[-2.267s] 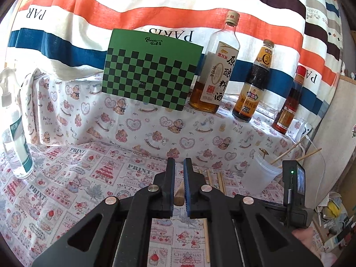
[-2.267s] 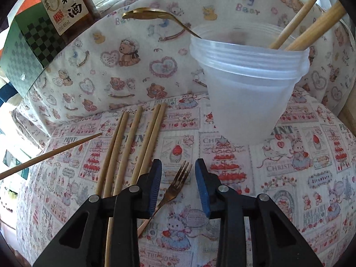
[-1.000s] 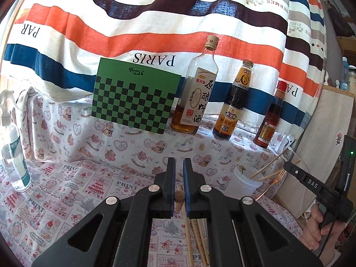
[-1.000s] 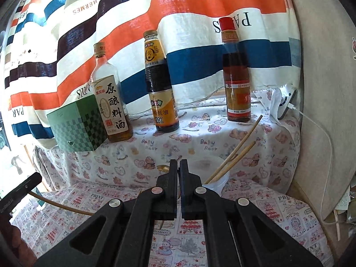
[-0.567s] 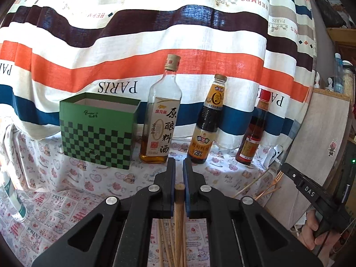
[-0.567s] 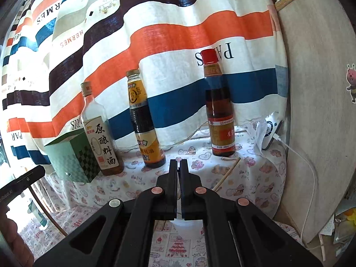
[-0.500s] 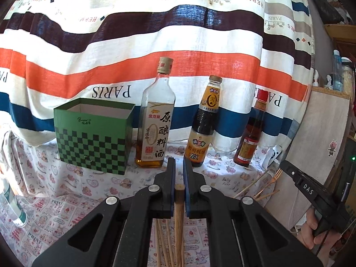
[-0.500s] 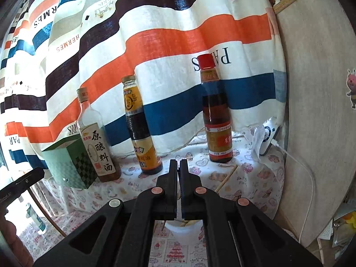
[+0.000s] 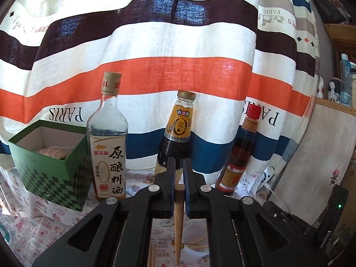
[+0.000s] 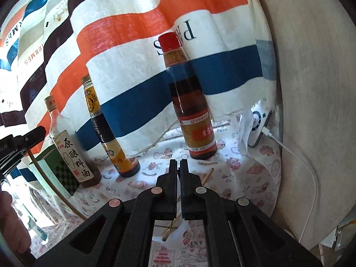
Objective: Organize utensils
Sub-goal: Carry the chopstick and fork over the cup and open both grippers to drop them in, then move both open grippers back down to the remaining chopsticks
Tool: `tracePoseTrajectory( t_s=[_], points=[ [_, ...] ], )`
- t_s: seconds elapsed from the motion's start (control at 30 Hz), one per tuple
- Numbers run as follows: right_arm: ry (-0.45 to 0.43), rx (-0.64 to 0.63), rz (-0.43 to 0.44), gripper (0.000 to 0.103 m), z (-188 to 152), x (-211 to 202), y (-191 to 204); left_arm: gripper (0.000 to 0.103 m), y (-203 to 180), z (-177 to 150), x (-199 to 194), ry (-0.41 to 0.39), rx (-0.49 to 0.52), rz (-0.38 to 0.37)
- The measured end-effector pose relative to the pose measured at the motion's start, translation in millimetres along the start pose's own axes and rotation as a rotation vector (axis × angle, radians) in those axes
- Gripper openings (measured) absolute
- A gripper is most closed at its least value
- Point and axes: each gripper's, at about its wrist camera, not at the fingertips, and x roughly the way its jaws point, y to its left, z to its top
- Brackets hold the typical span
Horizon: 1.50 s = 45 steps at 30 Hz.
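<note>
We see the left claw (image 9: 179,178) clenched on a wooden chopstick (image 9: 178,218); the right claw (image 10: 178,173) pinched closed, its catch unclear.

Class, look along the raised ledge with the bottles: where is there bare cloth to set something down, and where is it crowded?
Free: the patch between the red-capped bottle and the white charger at the right end, and the strip in front of that bottle. Crowded: the left end, where the green checked box, the clear bottle and the dark bottle stand close.
</note>
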Motion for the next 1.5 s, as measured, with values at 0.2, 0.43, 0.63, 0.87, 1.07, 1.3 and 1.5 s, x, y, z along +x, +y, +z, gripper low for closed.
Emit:
tracePoseTrajectory(
  t_s=[0.2, 0.43, 0.63, 0.87, 1.07, 1.3, 1.5],
  points=[
    [0.008, -0.009, 0.004, 0.002, -4.0, 7.3, -0.5, 0.006, -5.1, 1.7, 11.2, -0.078, -0.062, 0.039],
    [0.108, -0.022, -0.01, 0.003, -13.4, 31.6, -1.7, 0.006, -14.4, -5.8, 19.3, -0.128, -0.073, 0.066],
    [0.185, -0.01, 0.025, 0.003, -19.7, 45.8, -4.3, 0.006, -12.4, -31.0, 25.0, -0.143, -0.081, 0.038],
    [0.238, 0.046, 0.093, 0.003, -22.2, 49.3, -3.7, 0.006, -18.5, -49.8, 34.9, -0.067, 0.018, -0.007],
    [0.206, 0.026, 0.099, 0.003, -20.6, 40.4, 3.2, 0.006, -24.9, -62.5, 36.6, -0.028, 0.108, -0.033],
    [0.208, 0.027, 0.087, 0.003, -18.2, 38.7, -0.5, 0.031, -22.6, -55.5, 12.0, -0.065, 0.137, 0.029],
    [0.117, -0.015, 0.085, 0.003, -8.9, 10.0, 14.9, 0.048, -9.3, -45.4, -32.8, -0.097, 0.17, 0.05]
  ],
)
